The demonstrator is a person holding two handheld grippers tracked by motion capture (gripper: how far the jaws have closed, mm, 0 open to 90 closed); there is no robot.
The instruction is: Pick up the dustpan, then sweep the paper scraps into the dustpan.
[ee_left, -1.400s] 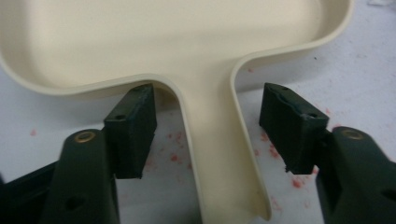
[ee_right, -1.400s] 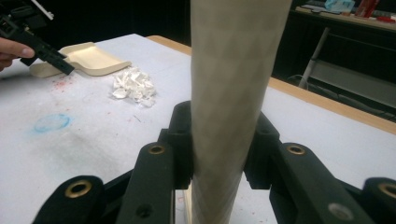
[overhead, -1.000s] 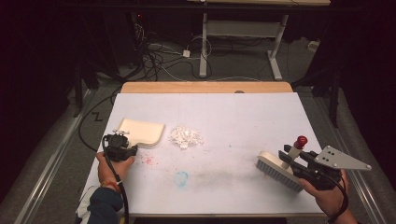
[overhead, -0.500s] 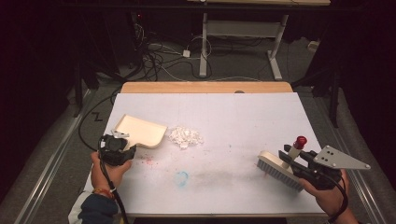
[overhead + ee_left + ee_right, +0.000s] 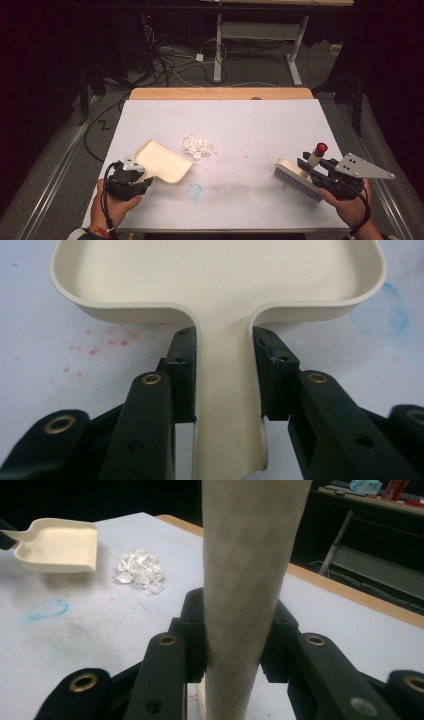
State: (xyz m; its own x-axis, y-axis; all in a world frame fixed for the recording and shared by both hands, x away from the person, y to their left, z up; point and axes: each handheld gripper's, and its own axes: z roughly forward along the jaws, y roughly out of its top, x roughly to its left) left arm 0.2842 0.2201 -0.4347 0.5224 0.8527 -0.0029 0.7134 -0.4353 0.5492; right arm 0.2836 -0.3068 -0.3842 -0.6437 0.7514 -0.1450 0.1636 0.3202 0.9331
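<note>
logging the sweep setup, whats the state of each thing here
cream plastic dustpan: gripped by its handle, near the scraps
white paper scraps: piled loose on the table
cream hand brush: handle gripped, bristles down
left gripper: shut on dustpan handle
right gripper: shut on brush handle

On the worktop (image 5: pixel 240 125) a dustpan (image 5: pixel 162 161) is seen at the left, a heap of scraps (image 5: pixel 198 145) just beside it to its right, and a brush (image 5: pixel 298 179) well apart at the right, near the front edge
</note>
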